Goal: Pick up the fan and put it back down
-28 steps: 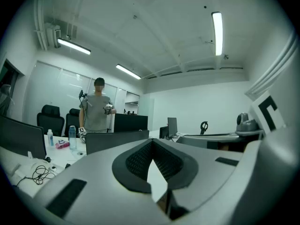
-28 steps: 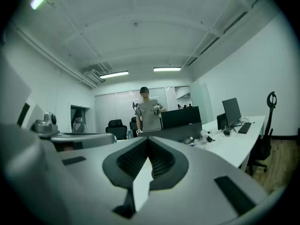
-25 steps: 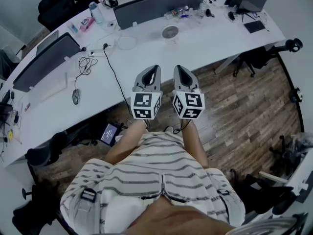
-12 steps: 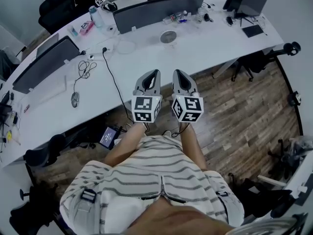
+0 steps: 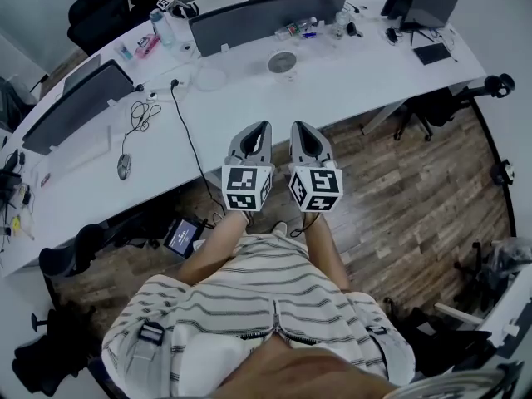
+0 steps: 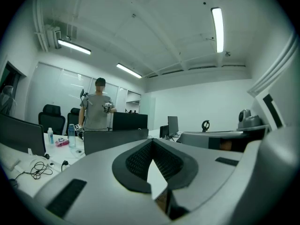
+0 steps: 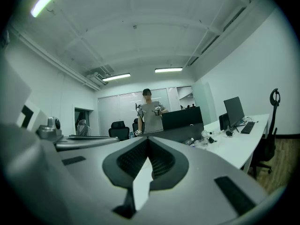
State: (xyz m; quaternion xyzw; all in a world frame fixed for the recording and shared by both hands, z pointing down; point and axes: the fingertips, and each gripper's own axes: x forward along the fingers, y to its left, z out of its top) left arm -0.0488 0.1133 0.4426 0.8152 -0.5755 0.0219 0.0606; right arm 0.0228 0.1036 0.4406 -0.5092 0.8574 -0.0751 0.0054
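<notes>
Both grippers sit slightly lower in the head view than a second ago, side by side as before, and the fan has not left the desk. Head view: left gripper [image 5: 261, 128] and right gripper [image 5: 298, 129] held level above the wood floor [image 5: 416, 198], short of the front edge of the white desk [image 5: 366, 69]; fan [image 5: 283, 61] upright on the desk, well apart from both grippers, with the desk edge between. Dark monitor back [image 5: 262, 13] stands just behind the fan. Black cable [image 5: 188, 131] trails across the desk and over its edge, left of the left gripper. Mouse [image 5: 123, 166] further left; bottle [image 5: 162, 25] at the far side; laptop [image 5: 428, 7] at the desk's right end; office chair [image 5: 432, 106] under that end. Left gripper view: jaws pressed together, nothing between them; beyond them a standing person [image 6: 97, 111], a second bottle [image 6: 71, 135] and a black chair [image 6: 50, 118]. Right gripper view: jaws likewise pressed together and empty; the same person in the distance, a desktop screen [image 7: 233, 110] and keyboard [image 7: 247, 128] to the right.
</notes>
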